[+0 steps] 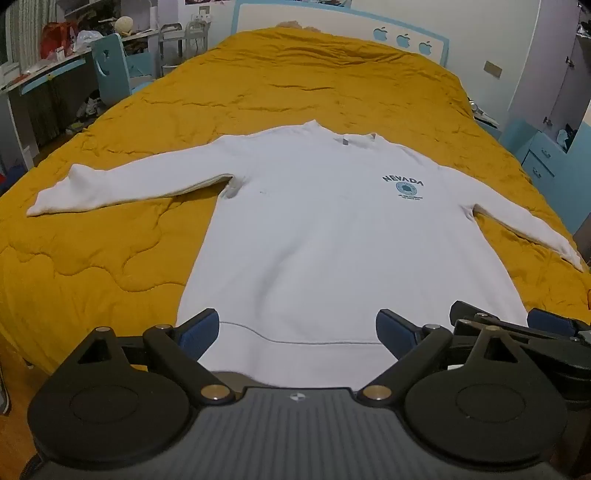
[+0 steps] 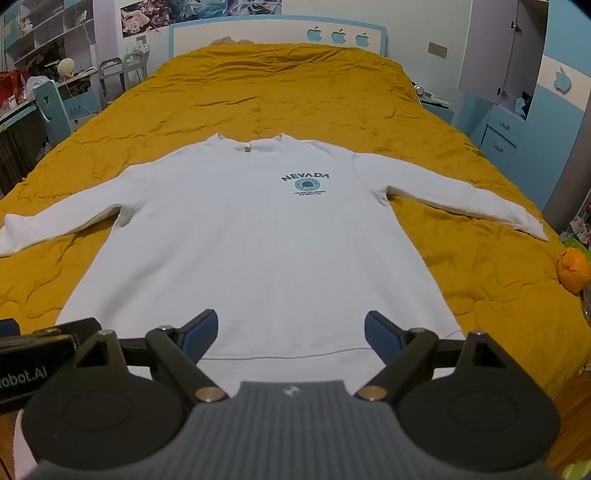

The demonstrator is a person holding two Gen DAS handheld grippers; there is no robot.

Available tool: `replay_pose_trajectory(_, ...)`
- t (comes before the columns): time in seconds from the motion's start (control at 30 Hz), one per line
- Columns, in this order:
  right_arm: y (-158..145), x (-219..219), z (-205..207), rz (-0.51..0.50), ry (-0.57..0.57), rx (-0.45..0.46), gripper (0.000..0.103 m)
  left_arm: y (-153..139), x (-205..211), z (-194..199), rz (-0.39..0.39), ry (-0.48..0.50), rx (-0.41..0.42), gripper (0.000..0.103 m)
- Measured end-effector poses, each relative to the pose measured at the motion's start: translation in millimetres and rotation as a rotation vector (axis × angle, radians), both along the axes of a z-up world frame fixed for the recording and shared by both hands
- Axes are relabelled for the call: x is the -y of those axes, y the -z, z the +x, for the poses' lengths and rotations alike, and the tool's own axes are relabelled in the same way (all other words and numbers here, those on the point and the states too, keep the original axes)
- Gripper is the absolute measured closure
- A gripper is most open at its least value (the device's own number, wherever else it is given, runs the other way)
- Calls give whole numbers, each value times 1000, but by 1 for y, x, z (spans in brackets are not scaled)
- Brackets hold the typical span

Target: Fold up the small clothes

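Note:
A white long-sleeved sweatshirt (image 1: 314,236) with a teal NEVADA print lies flat and face up on the yellow quilt, sleeves spread to both sides, collar at the far end; it also shows in the right wrist view (image 2: 258,251). My left gripper (image 1: 297,332) is open and empty, hovering just above the near hem. My right gripper (image 2: 290,330) is open and empty above the same hem. The right gripper also shows at the lower right of the left wrist view (image 1: 517,325).
The yellow quilt (image 1: 110,229) covers the whole bed. A blue and white headboard (image 2: 258,33) stands at the far end. A desk and blue chair (image 1: 107,70) stand to the left, blue drawers (image 2: 498,136) to the right. An orange ball (image 2: 572,271) lies at the right bed edge.

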State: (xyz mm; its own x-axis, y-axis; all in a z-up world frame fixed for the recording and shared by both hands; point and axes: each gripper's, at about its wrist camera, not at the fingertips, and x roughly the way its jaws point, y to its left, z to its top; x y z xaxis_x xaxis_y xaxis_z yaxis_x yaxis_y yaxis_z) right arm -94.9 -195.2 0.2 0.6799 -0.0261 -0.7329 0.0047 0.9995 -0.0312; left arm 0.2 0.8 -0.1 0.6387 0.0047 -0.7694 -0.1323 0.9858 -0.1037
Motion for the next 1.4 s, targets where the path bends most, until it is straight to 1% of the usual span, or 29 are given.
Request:
replay_pose_trajectory(0.17, 0, 0, -1, 6, 0, -2, 21, -1, -2, 1, 2, -15, -5, 0)
replay_pose_trajectory(0.2, 0, 0, -1, 8, 0, -1, 21, 2, 8, -1, 18, 4, -1, 0)
replay_pose_trajectory(0.23, 2, 3, 0, 9, 0, -1, 21, 2, 11, -2, 18, 3, -1, 0)
replay_pose_trajectory(0.27, 1, 2, 0, 10, -1, -1, 21, 3, 1, 1, -4, 7, -4, 0)
replay_pose_trajectory(0.5, 0, 4, 0, 14, 0, -1, 21, 5, 2, 6, -7, 8, -8, 0)
replay_pose_trajectory(0.57, 0, 6, -3, 12, -1, 1, 21, 5, -1, 0, -11, 6, -3, 0)
replay_pose_trajectory(1.0, -1, 4, -1, 9, 2, 4, 21, 5, -1, -1, -23, 2, -8, 0)
replay_pose_trajectory(1.4, -4, 4, 0, 7, 1, 6, 21, 3, -1, 0, -19, 3, -6, 0)
